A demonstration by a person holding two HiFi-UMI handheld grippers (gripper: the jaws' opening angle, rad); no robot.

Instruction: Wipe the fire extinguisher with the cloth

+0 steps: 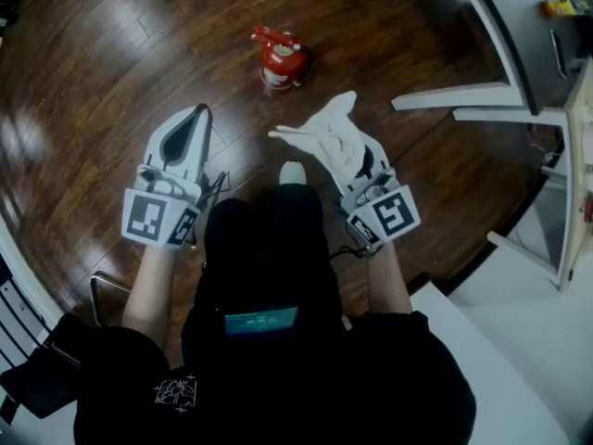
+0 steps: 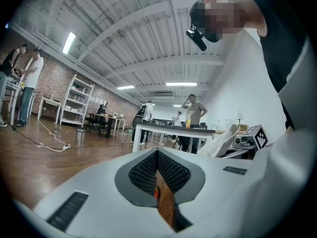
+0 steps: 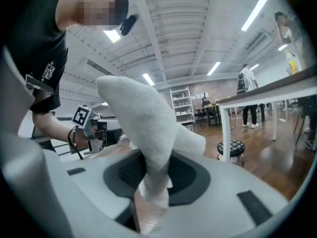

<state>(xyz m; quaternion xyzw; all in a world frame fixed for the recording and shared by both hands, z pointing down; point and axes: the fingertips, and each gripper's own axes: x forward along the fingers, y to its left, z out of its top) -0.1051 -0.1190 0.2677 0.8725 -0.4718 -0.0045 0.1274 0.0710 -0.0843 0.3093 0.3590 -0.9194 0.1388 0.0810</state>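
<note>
A small red fire extinguisher [image 1: 280, 60] stands on the dark wooden floor [image 1: 111, 63], ahead of both grippers. My right gripper [image 1: 355, 167] is shut on a white cloth [image 1: 326, 135], which sticks out past its tips toward the extinguisher. In the right gripper view the cloth [image 3: 143, 128] rises from between the jaws. My left gripper [image 1: 188, 123] is shut with nothing in it, to the left and short of the extinguisher. In the left gripper view its jaws [image 2: 158, 175] meet, with a sliver of red showing through the slit.
A white table leg frame [image 1: 482, 100] stands at the right, with a grey tabletop [image 1: 519, 26] above it. A metal chair frame [image 1: 102, 290] is by my left arm. People, shelves [image 2: 74, 103] and tables [image 2: 168, 130] show in the gripper views.
</note>
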